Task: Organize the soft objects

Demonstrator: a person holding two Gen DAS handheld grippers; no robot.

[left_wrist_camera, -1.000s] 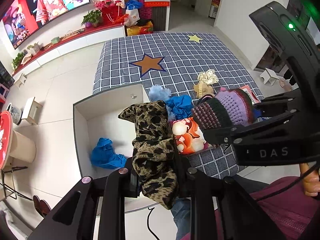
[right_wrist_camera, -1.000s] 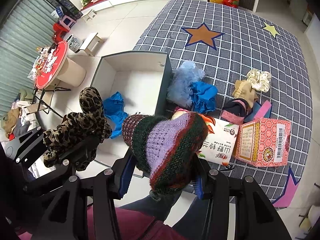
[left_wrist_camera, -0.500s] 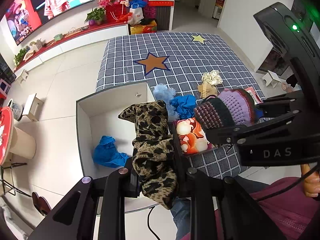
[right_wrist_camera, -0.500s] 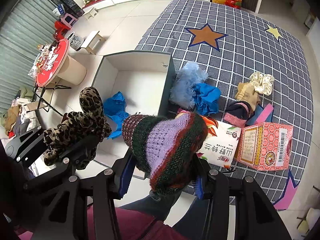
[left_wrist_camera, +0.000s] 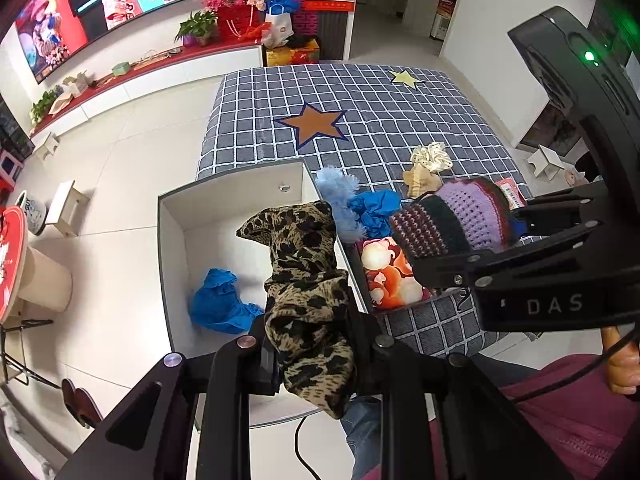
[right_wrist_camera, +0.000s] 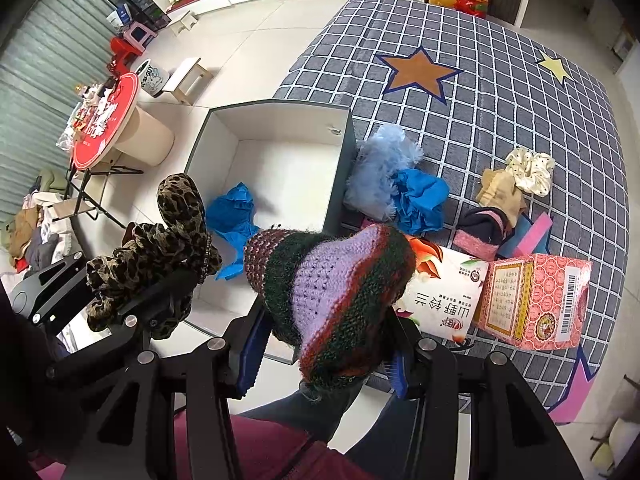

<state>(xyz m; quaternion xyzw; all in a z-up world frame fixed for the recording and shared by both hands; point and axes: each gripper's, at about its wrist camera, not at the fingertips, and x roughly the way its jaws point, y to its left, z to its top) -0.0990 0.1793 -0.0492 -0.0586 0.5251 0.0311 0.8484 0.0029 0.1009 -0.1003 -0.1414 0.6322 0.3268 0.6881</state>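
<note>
My left gripper (left_wrist_camera: 310,344) is shut on a leopard-print cloth (left_wrist_camera: 304,272), held above the near edge of an open white box (left_wrist_camera: 224,204); the cloth also shows in the right wrist view (right_wrist_camera: 160,248). My right gripper (right_wrist_camera: 324,360) is shut on a striped purple knitted hat (right_wrist_camera: 332,276), held to the right of the box over the bed's front edge; the hat also shows in the left wrist view (left_wrist_camera: 460,220). A blue cloth (left_wrist_camera: 218,304) lies inside the box (right_wrist_camera: 280,116).
On the checked bed cover (right_wrist_camera: 500,92) lie a fluffy light-blue piece (right_wrist_camera: 380,164), a blue cloth (right_wrist_camera: 420,196), a beige cloth (right_wrist_camera: 500,188) with a cream scrunchie (right_wrist_camera: 528,168), a pink-and-black item (right_wrist_camera: 480,228), a tissue pack (right_wrist_camera: 440,292) and a pink carton (right_wrist_camera: 532,300).
Both grippers have drawn back and up a little with their loads. The box and bed look slightly farther. Nothing was released.
</note>
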